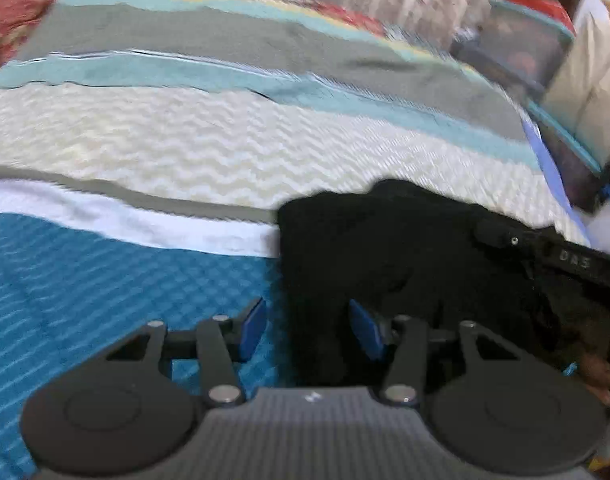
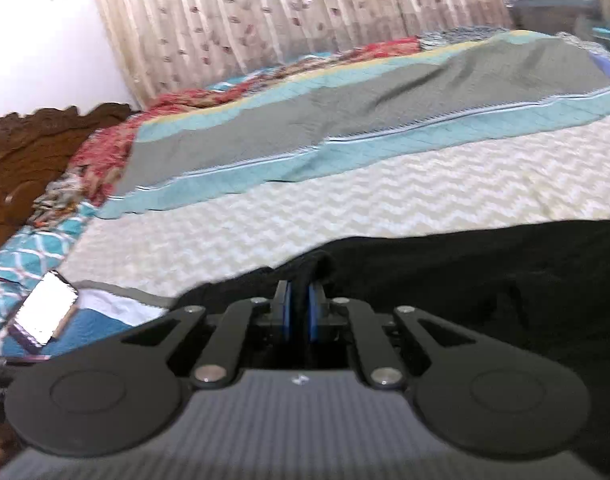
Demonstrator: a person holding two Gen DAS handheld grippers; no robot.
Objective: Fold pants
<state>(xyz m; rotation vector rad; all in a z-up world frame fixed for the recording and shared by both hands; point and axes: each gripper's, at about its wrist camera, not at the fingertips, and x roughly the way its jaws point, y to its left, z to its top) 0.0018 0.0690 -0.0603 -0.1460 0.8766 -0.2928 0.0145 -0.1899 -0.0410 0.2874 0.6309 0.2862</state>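
Black pants (image 2: 465,280) pinched in the right hand-held gripper (image 2: 299,304) may slip, since the left hand-held gripper (image 1: 307,328) gapes empty.

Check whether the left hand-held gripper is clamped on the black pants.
No, the left hand-held gripper stands open, its blue pads apart over the edge of the black pants.

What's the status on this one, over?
Right gripper shut on pants edge. Left gripper open at pants' edge, gripping nothing. Pants bunched on bed. Phone off to the side, clear.
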